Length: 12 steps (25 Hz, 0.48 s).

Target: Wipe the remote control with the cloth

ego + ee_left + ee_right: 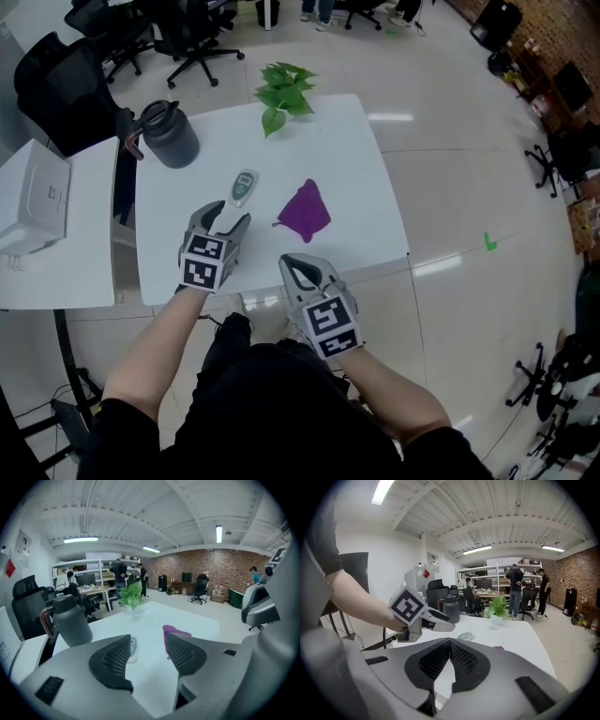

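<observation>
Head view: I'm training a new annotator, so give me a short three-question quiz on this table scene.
1. True or false: the purple cloth lies on top of the remote control.
2. Whose jaws stand apart: A, the left gripper; B, the right gripper; C, both?
3. What green thing stands at the table's far edge?
Key: 1 false, the cloth lies beside the remote control, apart. 2 A; the right gripper is shut and empty. 3 the plant.
</observation>
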Each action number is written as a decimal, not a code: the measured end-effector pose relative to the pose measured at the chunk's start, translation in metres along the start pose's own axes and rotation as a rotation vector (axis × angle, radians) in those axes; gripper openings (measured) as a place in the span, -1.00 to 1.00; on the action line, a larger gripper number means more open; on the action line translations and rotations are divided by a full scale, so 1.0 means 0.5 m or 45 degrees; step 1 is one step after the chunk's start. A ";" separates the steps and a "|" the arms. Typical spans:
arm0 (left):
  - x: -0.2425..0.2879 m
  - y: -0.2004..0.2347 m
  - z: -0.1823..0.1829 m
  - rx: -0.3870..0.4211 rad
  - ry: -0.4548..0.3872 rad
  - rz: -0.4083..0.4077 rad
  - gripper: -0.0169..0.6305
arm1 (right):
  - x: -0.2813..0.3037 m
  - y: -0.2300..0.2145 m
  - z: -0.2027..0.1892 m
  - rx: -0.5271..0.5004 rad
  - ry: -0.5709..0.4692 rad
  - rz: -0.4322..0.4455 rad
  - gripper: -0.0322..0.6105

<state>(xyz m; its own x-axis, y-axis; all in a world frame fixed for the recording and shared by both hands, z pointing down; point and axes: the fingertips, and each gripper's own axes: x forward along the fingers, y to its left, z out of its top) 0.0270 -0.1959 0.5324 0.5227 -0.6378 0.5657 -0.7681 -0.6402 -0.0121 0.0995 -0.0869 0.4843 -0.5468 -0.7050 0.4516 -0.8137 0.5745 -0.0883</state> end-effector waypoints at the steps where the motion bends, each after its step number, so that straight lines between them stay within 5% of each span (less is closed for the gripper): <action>1: 0.018 0.010 -0.009 -0.008 0.023 0.010 -0.22 | 0.006 -0.005 -0.004 0.008 0.007 -0.005 -0.86; 12: 0.206 0.115 -0.094 -0.110 0.202 0.042 -0.10 | 0.103 -0.063 -0.020 0.117 0.081 -0.115 -0.86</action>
<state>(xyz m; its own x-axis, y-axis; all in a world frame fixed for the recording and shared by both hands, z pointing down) 0.0192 -0.2780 0.6288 0.4369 -0.5783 0.6889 -0.8166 -0.5762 0.0341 0.0989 -0.1369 0.5192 -0.4590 -0.7229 0.5164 -0.8755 0.4669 -0.1245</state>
